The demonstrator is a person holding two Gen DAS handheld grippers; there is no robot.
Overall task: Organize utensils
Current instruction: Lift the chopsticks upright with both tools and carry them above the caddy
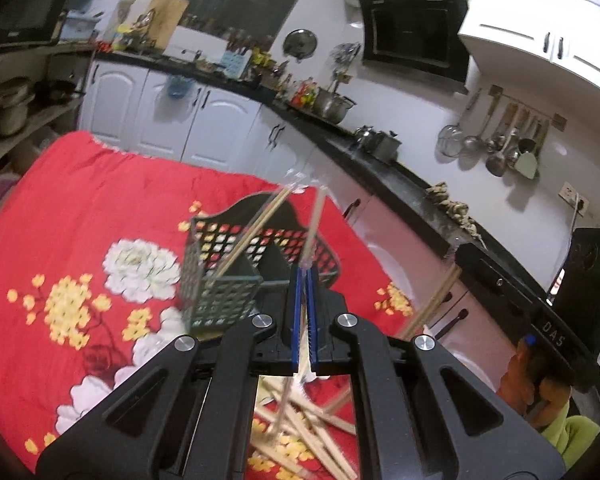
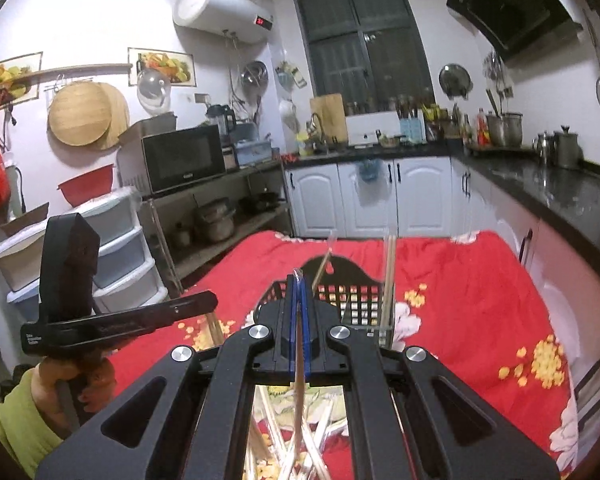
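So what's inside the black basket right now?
One wrapped chopstick pair leans inside the black basket, top sticking out above the rim. The left gripper holds another pair over it. The basket floor is hidden by the walls and the gripper.

- A home kitchen, lived-in and crowded.
- White cabinets point(image 2: 372, 200) under a black countertop point(image 2: 540, 184).
- Microwave point(image 2: 184, 158), range hood point(image 1: 414, 30), wall-mounted water heater point(image 2: 220, 6).
- Ladles hanging on a rail point(image 1: 500, 140); pots point(image 1: 334, 106) on the counter.
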